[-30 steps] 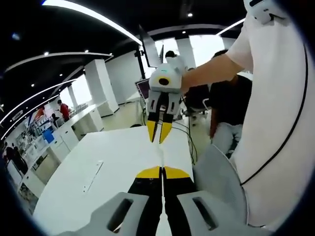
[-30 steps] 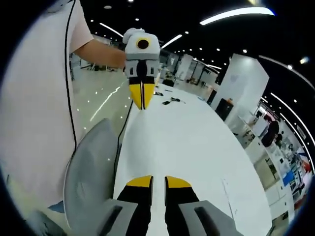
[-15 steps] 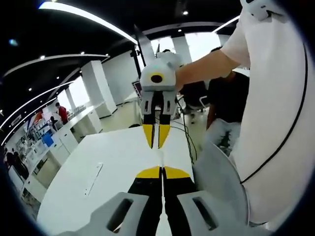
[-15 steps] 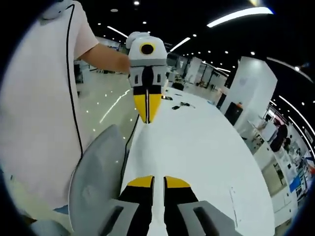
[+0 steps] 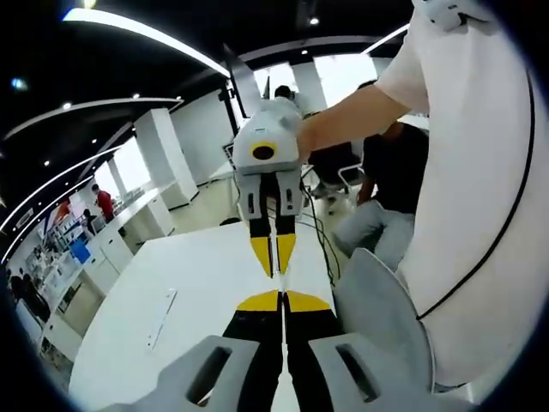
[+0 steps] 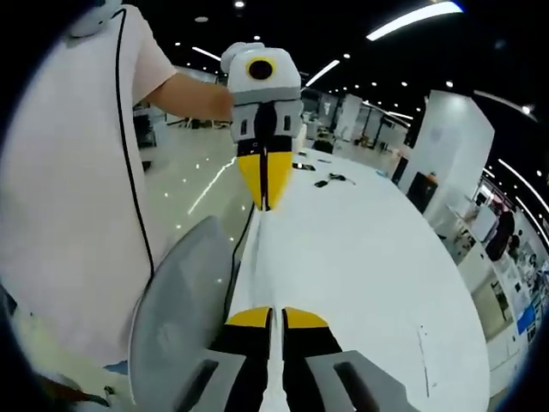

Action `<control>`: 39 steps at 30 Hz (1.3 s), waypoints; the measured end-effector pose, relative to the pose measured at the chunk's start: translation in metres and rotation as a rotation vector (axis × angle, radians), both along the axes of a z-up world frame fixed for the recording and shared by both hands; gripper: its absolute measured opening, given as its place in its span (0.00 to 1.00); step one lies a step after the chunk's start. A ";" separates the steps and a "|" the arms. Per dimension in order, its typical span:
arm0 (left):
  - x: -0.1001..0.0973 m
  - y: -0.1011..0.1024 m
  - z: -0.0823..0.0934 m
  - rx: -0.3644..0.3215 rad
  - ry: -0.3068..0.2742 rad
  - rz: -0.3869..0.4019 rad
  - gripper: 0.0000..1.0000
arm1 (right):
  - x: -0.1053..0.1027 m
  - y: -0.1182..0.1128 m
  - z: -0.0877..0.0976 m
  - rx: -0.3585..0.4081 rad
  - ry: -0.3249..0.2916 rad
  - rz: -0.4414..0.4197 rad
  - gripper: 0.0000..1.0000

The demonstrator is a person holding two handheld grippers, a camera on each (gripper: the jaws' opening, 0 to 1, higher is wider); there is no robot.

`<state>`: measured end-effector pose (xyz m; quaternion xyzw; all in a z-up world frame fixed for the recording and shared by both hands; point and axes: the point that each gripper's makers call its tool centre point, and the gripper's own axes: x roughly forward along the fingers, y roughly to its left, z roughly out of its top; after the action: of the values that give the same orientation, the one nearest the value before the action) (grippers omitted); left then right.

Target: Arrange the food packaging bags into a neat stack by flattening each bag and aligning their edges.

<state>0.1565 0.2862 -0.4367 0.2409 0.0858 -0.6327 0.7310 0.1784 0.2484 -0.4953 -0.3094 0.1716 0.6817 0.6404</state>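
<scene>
Both grippers are up in the air facing each other over a long white worktop (image 5: 197, 283), tip to tip basically. In the left gripper view the left gripper (image 5: 282, 301) has its yellow-tipped jaws pressed together w/ nothing between them, and the right gripper (image 5: 273, 254) hangs just ahead, jaws together too, held by a person's hand (image 5: 292, 137). In the right gripper view it's the mirror: right gripper (image 6: 268, 317) at the bottom w/ jaws together, left gripper (image 6: 265, 190) coming in above, pointing down at the worktop (image 6: 360, 266).

Can't spot the food packaging bags anywhere tbh. What I see on the worktop is a thin flat strip (image 5: 160, 305) near the left edge, plus some small dark bits (image 6: 322, 176) at the far end. So where the bags are, can't tell.

Handling guess: bags like that are prob light, thin, floppy and a bit slick, so they'll slide if pushed. I'd pinch at a flat corner or sealed seam, not the puffy middle, and press flat w/ closed jaws.

Room-wise: lots of bare worktop for stacking. Watch the near long edge, a grey chair back (image 5: 377, 309) sits right beside it, and the person's white-shirted torso (image 6: 69, 189) is close on that side. Cable (image 5: 330, 249) dangles off that edge too.
</scene>
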 end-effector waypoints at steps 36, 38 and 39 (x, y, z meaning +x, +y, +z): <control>0.016 -0.032 0.010 0.048 -0.048 0.037 0.11 | 0.027 -0.009 -0.007 -0.146 -0.032 -0.211 0.00; 0.014 -0.043 0.003 0.100 -0.069 0.008 0.11 | 0.027 -0.007 -0.007 -0.155 -0.025 -0.228 0.00; 0.014 -0.047 -0.002 0.136 -0.089 -0.010 0.11 | 0.028 -0.006 -0.007 -0.160 -0.022 -0.232 0.00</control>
<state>0.1703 0.2394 -0.4389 0.3182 0.0947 -0.6178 0.7129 0.2066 0.2424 -0.5025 -0.3448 0.2528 0.5839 0.6901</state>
